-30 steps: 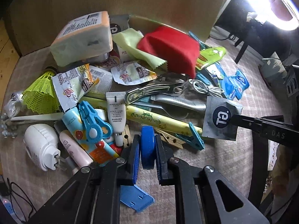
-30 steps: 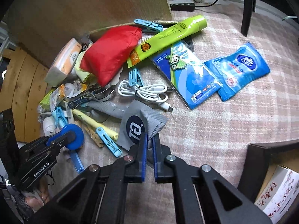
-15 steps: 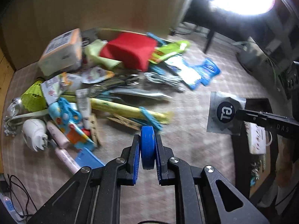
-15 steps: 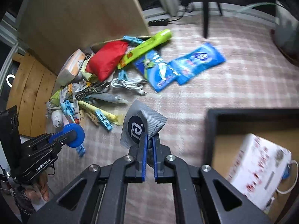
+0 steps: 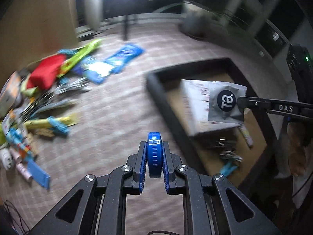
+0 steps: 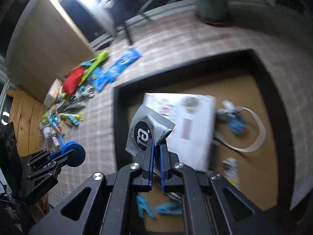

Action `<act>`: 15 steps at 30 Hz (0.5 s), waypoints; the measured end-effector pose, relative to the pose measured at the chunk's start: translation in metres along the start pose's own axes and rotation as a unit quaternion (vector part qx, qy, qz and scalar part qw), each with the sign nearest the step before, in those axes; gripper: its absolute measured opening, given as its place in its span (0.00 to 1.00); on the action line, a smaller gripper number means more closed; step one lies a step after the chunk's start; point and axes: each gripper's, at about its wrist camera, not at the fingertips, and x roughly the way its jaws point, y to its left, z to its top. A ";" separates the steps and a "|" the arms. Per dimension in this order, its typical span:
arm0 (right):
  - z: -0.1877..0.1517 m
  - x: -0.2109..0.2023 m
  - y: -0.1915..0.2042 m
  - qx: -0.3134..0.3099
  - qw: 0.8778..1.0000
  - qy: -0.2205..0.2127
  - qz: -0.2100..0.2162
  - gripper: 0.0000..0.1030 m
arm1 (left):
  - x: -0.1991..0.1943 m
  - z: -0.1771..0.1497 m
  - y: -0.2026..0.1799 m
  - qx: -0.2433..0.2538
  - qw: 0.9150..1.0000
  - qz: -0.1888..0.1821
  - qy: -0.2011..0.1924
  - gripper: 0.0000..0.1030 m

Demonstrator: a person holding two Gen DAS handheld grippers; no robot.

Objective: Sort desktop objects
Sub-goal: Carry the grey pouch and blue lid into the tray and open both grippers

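Observation:
My left gripper (image 5: 154,146) is shut on a round blue disc (image 5: 154,152), held on edge above the checked tablecloth just left of the black-rimmed box (image 5: 158,96). The same left gripper (image 6: 75,154) and blue disc (image 6: 75,156) show at lower left in the right wrist view. My right gripper (image 6: 156,145) is shut on a grey sachet (image 6: 146,129) with a dark round logo and hangs over the box (image 6: 117,121). In the left wrist view that right gripper (image 5: 239,101) holds the grey sachet (image 5: 225,101) over the white carton.
Inside the box lie a white carton (image 6: 187,125), a white cable loop (image 6: 254,135), blue clips (image 6: 156,209) and small items. A pile of mixed objects (image 5: 39,98), with a red cloth (image 5: 46,72) and blue packets (image 5: 125,54), spreads at left. A plant pot (image 6: 211,4) stands far back.
Both grippers swung right and rose, away from the pile, each keeping its object. The box came into view; the sachet now hangs over it and the blue disc is beside its left rim.

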 end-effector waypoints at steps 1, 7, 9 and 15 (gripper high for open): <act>-0.004 -0.005 -0.011 0.008 1.000 -0.004 -0.004 0.06 | 0.002 0.001 -0.014 0.011 1.000 -0.006 0.001 0.13; -0.027 -0.026 -0.069 0.046 0.999 -0.013 -0.025 0.06 | 0.016 -0.001 -0.084 0.066 0.997 -0.029 0.013 0.13; -0.031 -0.029 -0.080 0.052 0.998 -0.013 -0.031 0.06 | 0.021 -0.005 -0.106 0.083 0.996 -0.035 0.020 0.13; -0.043 -0.036 -0.105 0.065 0.997 -0.013 -0.038 0.06 | 0.032 -0.013 -0.146 0.109 0.993 -0.041 0.031 0.13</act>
